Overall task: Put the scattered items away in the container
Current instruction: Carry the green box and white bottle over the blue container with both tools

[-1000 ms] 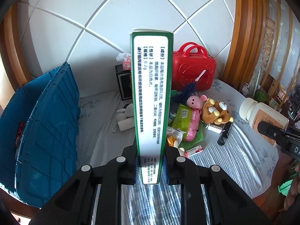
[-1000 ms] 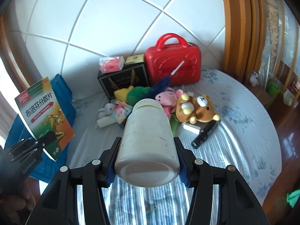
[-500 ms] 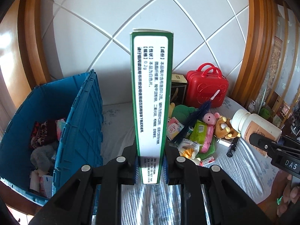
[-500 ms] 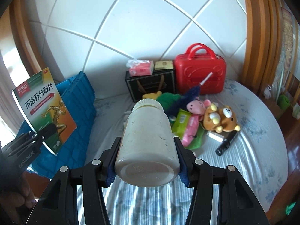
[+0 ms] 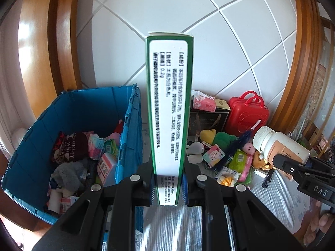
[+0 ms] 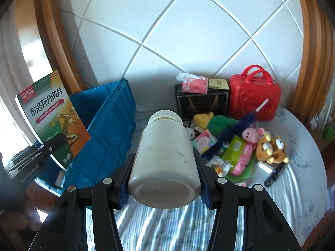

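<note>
My left gripper [image 5: 168, 185] is shut on a tall green medicine box [image 5: 169, 108], held upright just right of the blue crate [image 5: 69, 113]. The crate holds several soft toys and packets. In the right wrist view the same medicine box [image 6: 52, 115] hangs at the left, above the blue crate [image 6: 108, 133]. My right gripper [image 6: 163, 190] is shut on a white pill bottle [image 6: 164, 156], its cap pointing away from me. That white pill bottle [image 5: 280, 146] also shows at the right of the left wrist view. Scattered items [image 6: 234, 146] lie on the bed beyond.
A red toy suitcase [image 6: 254, 96], a black gift box [image 6: 202, 104] with a pink tissue pack, a bear plush [image 6: 272, 148], a blue feather duster [image 6: 236, 129] and a black tube [image 6: 275, 172] lie on the patterned bed cover [image 6: 293, 198]. Wooden frames flank the white padded wall.
Both grippers moved left and up with their loads. The blue crate's inside has come into the left wrist view, and the pile of items has shifted right.
</note>
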`<action>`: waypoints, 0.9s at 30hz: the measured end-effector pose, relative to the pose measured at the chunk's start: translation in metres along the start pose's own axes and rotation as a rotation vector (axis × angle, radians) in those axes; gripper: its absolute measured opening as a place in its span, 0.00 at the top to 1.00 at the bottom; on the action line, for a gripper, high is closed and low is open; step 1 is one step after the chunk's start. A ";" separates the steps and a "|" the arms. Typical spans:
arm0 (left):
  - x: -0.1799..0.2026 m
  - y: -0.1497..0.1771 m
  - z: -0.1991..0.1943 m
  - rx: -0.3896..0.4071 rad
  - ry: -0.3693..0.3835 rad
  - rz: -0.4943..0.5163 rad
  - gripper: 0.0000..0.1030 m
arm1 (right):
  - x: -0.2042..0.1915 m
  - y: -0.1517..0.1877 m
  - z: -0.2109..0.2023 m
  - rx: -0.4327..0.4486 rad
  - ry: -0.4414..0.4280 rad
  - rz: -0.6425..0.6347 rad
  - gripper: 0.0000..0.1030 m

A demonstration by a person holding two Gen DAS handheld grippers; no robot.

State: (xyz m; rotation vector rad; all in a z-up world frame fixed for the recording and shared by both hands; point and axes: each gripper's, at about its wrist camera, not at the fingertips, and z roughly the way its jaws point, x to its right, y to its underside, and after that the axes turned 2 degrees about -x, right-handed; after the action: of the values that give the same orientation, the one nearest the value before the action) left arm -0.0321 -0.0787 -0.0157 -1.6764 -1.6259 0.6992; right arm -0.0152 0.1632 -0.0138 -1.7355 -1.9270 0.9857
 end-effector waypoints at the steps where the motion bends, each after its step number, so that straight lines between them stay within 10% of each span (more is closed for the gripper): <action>1: -0.007 -0.002 -0.002 0.004 -0.005 -0.004 0.82 | -0.005 -0.003 0.002 0.003 -0.003 -0.006 0.50; 27: -0.174 -0.006 -0.019 0.016 -0.110 -0.142 0.82 | -0.192 -0.050 0.053 0.021 -0.151 -0.151 0.50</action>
State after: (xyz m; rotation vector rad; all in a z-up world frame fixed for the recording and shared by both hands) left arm -0.0332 -0.2535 -0.0138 -1.5173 -1.7918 0.7418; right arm -0.0529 -0.0359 0.0192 -1.5174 -2.0978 1.1038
